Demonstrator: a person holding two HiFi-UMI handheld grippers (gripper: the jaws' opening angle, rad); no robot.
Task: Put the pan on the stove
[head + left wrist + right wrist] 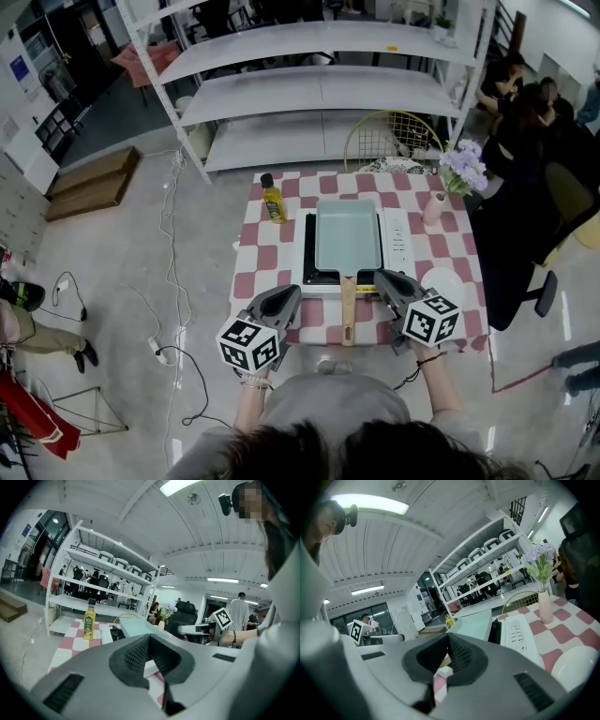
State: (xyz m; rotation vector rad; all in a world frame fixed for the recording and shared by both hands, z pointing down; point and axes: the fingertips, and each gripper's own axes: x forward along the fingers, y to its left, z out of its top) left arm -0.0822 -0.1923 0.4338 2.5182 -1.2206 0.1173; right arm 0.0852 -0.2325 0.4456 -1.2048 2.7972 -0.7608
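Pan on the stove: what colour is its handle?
Light wooden tan; the handle shows best in the head view.

Head view: looks steeply down from above and behind onto the checkered bench point(258, 267), takes in its whole top, with left gripper point(292, 292) and right gripper point(381, 277) at the near edge.

Left gripper view: rides low at the near left, faces almost level across the bench, close to it.

Right gripper view: mirrors this from the near right, tilted.

Shared by all three: pan point(347, 234), stove point(398, 239), bottle point(273, 199), shelving point(319, 89).
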